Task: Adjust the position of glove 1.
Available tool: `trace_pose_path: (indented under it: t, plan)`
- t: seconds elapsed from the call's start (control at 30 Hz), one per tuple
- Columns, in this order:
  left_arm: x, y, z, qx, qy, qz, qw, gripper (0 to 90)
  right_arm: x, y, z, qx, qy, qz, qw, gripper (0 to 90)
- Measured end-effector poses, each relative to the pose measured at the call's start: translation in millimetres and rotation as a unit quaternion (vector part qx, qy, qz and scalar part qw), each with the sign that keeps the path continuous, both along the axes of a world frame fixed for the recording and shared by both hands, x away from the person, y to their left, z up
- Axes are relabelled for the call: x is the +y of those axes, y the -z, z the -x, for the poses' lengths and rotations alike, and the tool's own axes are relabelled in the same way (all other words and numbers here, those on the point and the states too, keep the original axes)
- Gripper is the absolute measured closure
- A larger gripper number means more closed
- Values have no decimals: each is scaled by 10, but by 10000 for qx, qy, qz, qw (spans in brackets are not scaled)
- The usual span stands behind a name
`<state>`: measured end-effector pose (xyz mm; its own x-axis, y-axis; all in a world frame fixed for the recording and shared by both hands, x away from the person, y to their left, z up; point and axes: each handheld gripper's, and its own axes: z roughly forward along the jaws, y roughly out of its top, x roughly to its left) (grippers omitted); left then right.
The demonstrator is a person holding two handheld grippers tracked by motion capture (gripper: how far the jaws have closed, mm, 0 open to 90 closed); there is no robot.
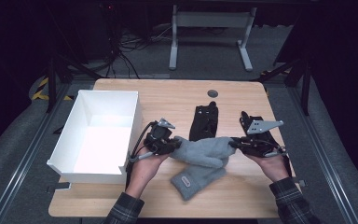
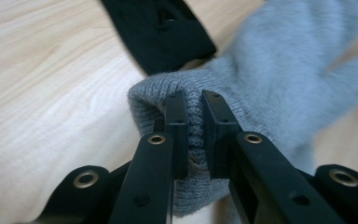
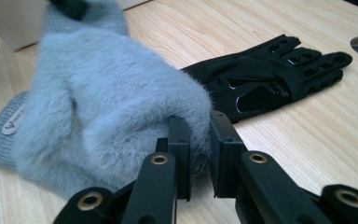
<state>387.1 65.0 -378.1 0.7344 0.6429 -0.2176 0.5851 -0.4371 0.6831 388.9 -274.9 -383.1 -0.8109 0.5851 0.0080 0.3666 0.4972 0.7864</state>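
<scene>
Stretching between the two claws, the grey mitten (image 1: 204, 150) hangs just off the wooden table (image 1: 168, 95), its long axis running across from one hand to the other. The left gripper (image 1: 170, 144) is clamped on the knitted cuff end (image 2: 193, 135), jaws pinched together on the ribbing; the right gripper (image 1: 235, 143) is clamped on the fluffy fingertip end (image 3: 196, 140). Neither hand is nearer: each holds one end, so the mitten lies straight ahead of each claw, toward the other.

Below it and touching lies a second grey mitten (image 1: 193, 179), flat on the table, cuff toward the person. Beyond the held one, farther from both claws, a black glove (image 1: 204, 122) lies flat; another black glove (image 1: 256, 122) sits behind the right gripper.

Out past the left gripper stands the open white box (image 1: 130, 116), its near wall just beside that hand. As I judge it, the coming move is a carry leftward over that wall, and the way looks unobstructed.
</scene>
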Motion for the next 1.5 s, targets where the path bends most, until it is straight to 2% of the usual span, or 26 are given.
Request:
trace_pose_path:
  t: [0.13,0.27,0.4,0.43,0.53,0.67,0.8,0.9,0.97,1.07,1.13,1.2,1.23,1.27,1.5]
  plan:
    - [24,-49,232,-79,143,92,9998,822,42,-13,-32,-99,-101,78,9999,809]
    - [9,2,386,-118,168,195,9996,821,119,42,-88,-105,-186,191,9996,806]
    - [-22,75,473,-28,250,236,9994,819,176,100,-117,-102,-237,364,9990,805]
    - [-22,75,473,-28,250,236,9994,819,176,100,-117,-102,-237,364,9990,805]
    - [-27,95,559,91,327,415,9986,819,185,104,-124,-138,-258,368,9989,805]
    - [-55,127,644,107,411,418,9982,815,184,117,-135,-131,-273,385,9988,801]
    - [-93,227,677,195,434,401,9981,807,232,184,-160,-153,-257,556,9980,798]
    - [-104,263,700,141,501,324,9981,793,269,234,-197,-203,-242,627,9975,795]
    - [-101,275,713,174,533,351,9978,775,294,270,-211,-201,-243,686,9971,787]
    - [-90,267,733,137,656,375,9970,718,306,312,-211,-162,-235,798,9964,758]
    - [-76,244,742,103,719,408,9965,660,271,328,-202,-219,-173,741,9969,712]
    - [-58,200,753,44,755,398,9963,610,232,337,-200,-242,-48,803,9965,656]
    - [-58,200,753,44,755,398,9963,594,232,337,-200,-242,-48,803,9965,656]
    - [-43,148,762,-114,759,393,9963,570,176,332,-202,-204,15,730,9971,618]
    - [1,74,734,-383,702,298,9964,519,61,296,-165,-196,142,630,9977,539]
